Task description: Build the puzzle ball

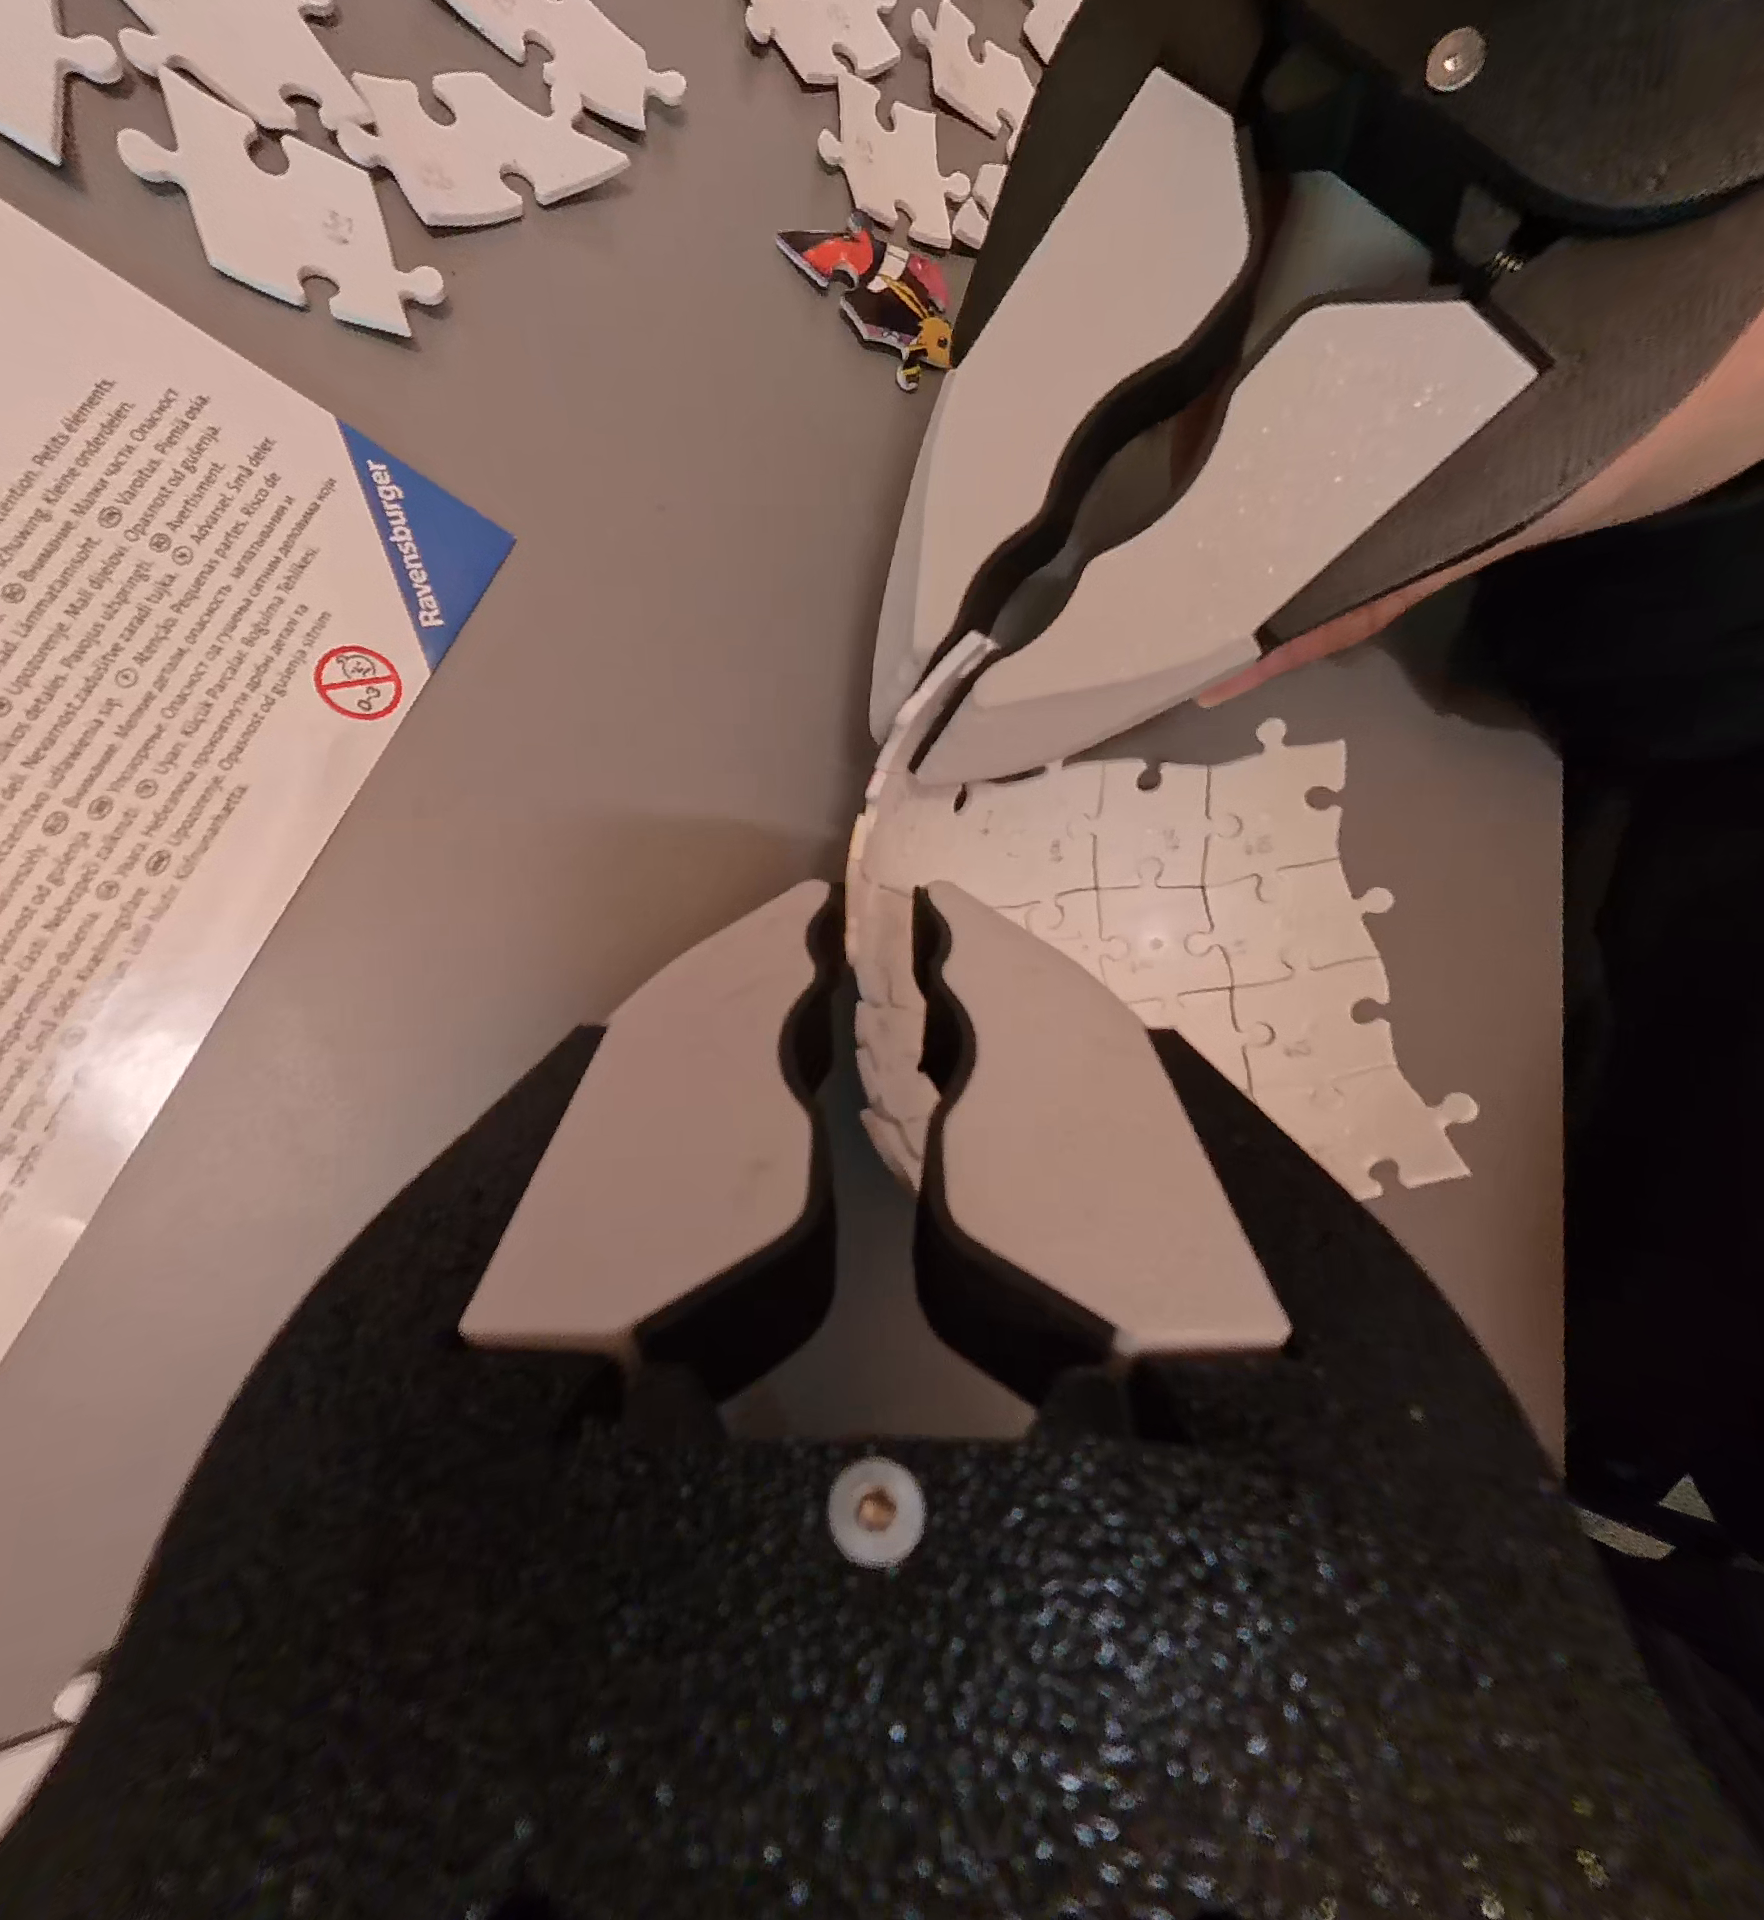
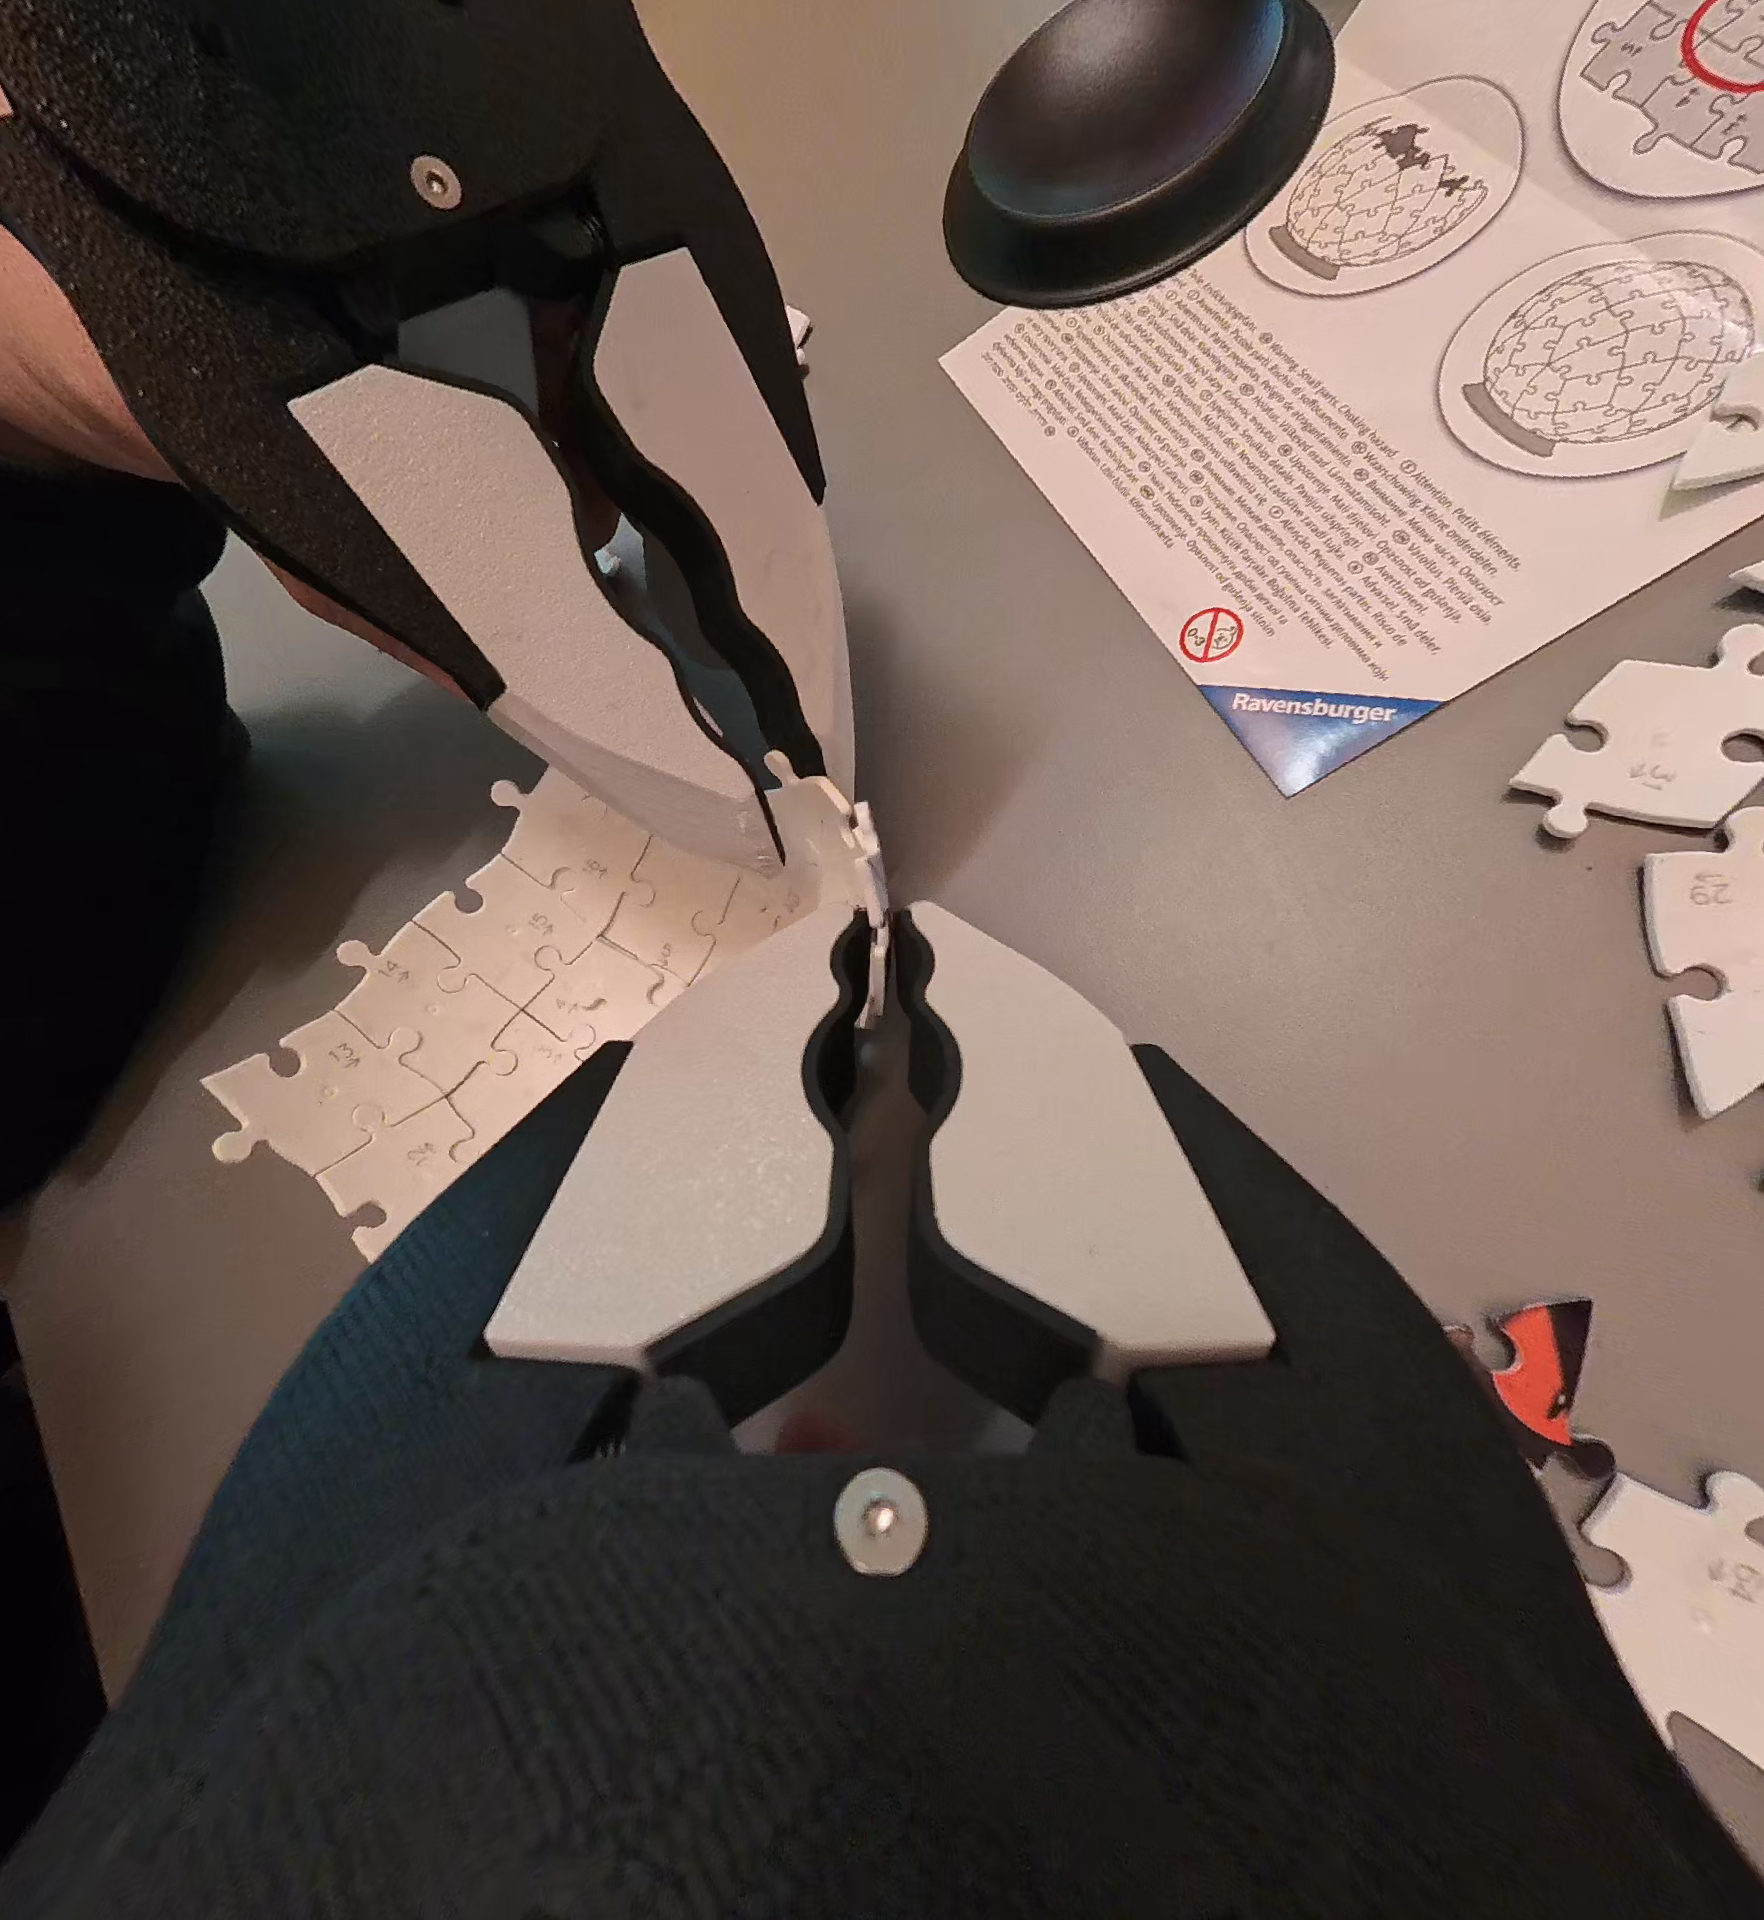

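Curved puzzle panel (image 1: 1200,935), white backs up, several pieces already joined, held above the grey bench (image 1: 649,623) between both tools. Left hand-held gripper (image 1: 873,940) is clamped on the panel's near edge, fingers closed onto the piece thickness. Right hand-held gripper (image 1: 951,696) comes in from the top right of the left wrist view and pinches the same edge a little further along.

Right wrist view shows the same grip mirrored: right hand-held gripper (image 2: 883,945) closed on the panel (image 2: 462,1018) rim, left hand-held gripper (image 2: 805,821) biting the edge just above it. The two tips sit just beside each other, apparently not touching.

Only the right view shows the black dome stand (image 2: 1127,145), resting on the top corner of the instruction sheet (image 2: 1377,468), plus the sheet's ball diagrams. The left view shows only the sheet's text part (image 1: 130,779).

Loose white pieces (image 1: 338,135) lie scattered at the far side in the left view; in the right view they sit along the right edge (image 2: 1678,748). One printed-side-up piece, red and black (image 1: 878,286), lies near the right tool's finger.

Both tools angle down toward the bench, converging. A person's hand shows behind the right tool (image 1: 1304,644).
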{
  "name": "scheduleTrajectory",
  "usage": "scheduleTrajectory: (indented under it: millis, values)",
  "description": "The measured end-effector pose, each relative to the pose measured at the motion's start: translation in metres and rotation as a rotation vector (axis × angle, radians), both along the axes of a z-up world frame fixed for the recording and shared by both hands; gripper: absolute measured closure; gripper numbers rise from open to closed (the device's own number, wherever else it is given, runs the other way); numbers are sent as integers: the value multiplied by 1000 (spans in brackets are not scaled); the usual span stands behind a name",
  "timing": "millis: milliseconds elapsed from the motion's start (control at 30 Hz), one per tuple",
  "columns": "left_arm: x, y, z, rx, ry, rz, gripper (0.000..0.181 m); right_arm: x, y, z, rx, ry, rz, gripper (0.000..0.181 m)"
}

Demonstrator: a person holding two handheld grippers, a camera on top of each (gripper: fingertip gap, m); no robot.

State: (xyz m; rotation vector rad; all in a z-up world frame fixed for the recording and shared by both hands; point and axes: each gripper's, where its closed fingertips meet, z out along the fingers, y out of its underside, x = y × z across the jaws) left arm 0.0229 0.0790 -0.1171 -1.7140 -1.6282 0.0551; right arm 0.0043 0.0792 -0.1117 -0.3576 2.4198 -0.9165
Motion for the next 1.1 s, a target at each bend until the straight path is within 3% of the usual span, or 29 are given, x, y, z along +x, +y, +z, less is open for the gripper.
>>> scheduleTrajectory:
  millis: [333,633,733,833,1100]
  values:
    - [0,-1,0,4,3,8,171,1,1,-1,-45,65,46,178]
    - [-1,-1,0,18,3,12,172,1,0,-2,-38,15,23,177]
    - [-2,-1,3,29,19,16,172,3,1,-5,-8,-12,22,155]
    - [-1,-2,2,25,13,19,171,4,1,-5,-9,-40,21,159]
    - [-2,-7,6,20,36,44,167,7,14,17,-34,-117,67,135]
